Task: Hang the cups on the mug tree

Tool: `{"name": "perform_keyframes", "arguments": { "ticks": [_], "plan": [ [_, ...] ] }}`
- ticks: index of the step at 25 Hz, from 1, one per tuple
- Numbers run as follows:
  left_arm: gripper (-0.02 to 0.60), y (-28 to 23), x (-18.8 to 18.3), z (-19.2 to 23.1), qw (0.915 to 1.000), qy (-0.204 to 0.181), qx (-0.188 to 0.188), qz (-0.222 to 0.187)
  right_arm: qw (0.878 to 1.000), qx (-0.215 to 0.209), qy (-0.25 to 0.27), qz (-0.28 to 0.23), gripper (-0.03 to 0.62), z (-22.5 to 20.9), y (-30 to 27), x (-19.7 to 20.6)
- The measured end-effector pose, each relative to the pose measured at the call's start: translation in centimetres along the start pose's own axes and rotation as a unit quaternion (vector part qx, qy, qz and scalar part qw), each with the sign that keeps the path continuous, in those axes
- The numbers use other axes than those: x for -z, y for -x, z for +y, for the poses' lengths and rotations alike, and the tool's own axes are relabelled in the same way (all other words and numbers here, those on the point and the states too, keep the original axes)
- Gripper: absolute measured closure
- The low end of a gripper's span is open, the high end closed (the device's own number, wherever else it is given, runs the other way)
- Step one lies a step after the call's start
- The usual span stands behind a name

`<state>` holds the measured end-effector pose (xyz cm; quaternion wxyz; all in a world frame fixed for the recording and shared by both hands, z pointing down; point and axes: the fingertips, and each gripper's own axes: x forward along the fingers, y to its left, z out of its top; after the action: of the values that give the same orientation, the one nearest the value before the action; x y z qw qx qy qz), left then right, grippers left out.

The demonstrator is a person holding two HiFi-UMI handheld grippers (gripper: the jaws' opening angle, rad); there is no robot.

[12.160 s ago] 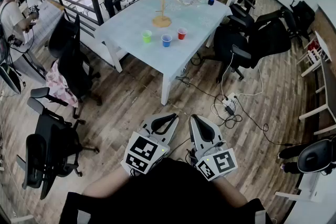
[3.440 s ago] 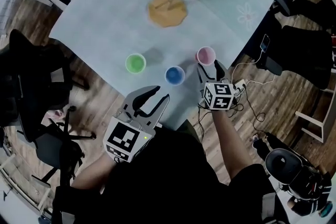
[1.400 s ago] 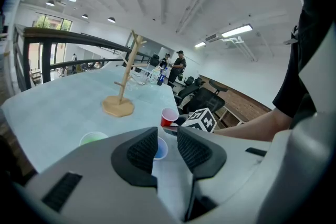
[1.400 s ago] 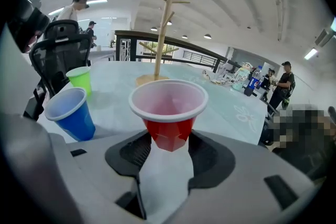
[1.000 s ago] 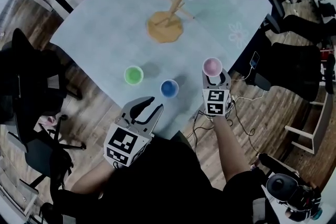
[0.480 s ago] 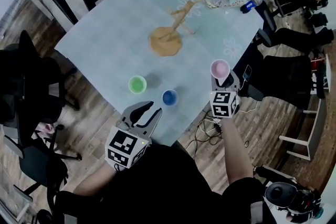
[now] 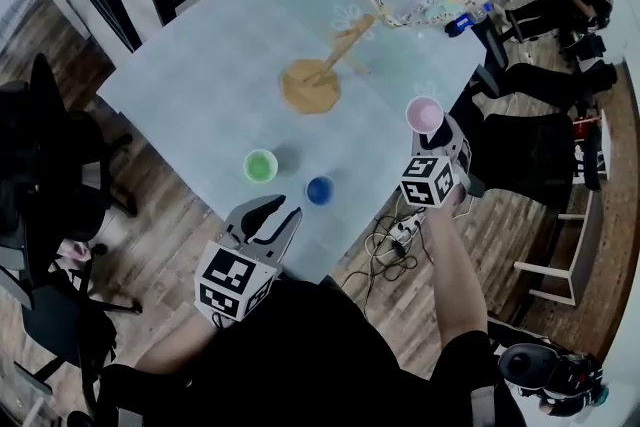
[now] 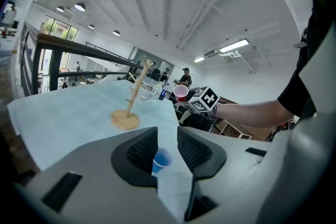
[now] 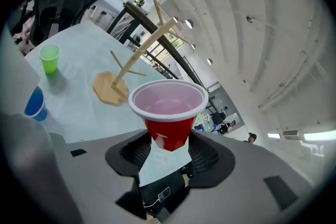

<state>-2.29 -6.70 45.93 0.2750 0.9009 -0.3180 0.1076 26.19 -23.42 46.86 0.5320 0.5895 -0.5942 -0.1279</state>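
While three cups are in play, only one of them is off the surface: the red cup (image 9: pixel 168 113) sits upright between the jaws of the right tool (image 9: pixel 169 152), which press on its lower part from both sides, rim up and pale inside showing. From the head view this right tool (image 7: pixel 440 143) is held up near the right edge of the surface (image 7: pixel 200 85), the red cup (image 7: pixel 424 114) at its tip.

The other two cups stand upright on the surface near its close corner, near each other but not touching: one blue cup (image 7: pixel 319 190) and, to its left, one green cup (image 7: pixel 260 165). The single mug tree (image 7: pixel 312 85) stands farther back on its round wooden base, well apart from all three cups, with its pole leaning in the wide-angle picture; its pegs are bare, and they are too thin to count surely.

Of the two tools, the left tool (image 7: pixel 272 218) hangs at the near edge of the surface. Its own view shows the left tool (image 8: pixel 167 147) with jaws a narrow gap apart and gripping nothing; the blue cup (image 8: pixel 160 159) shows through the gap, out on the surface beyond the tips.

One blue bottle (image 7: pixel 460 20) lies at the far end of the surface beside a loose tangle of pale cord.
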Motion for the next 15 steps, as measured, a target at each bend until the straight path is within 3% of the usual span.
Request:
{"name": "perform_keyframes", "arguments": {
  "ticks": [15],
  "plan": [
    [0.457, 1.2, -0.2, 2.3, 0.9999, 0.008, -0.006, 0.004, 0.995, 0.018, 0.1, 0.008, 0.348, 0.6, -3.1, -6.0]
  ]
}}
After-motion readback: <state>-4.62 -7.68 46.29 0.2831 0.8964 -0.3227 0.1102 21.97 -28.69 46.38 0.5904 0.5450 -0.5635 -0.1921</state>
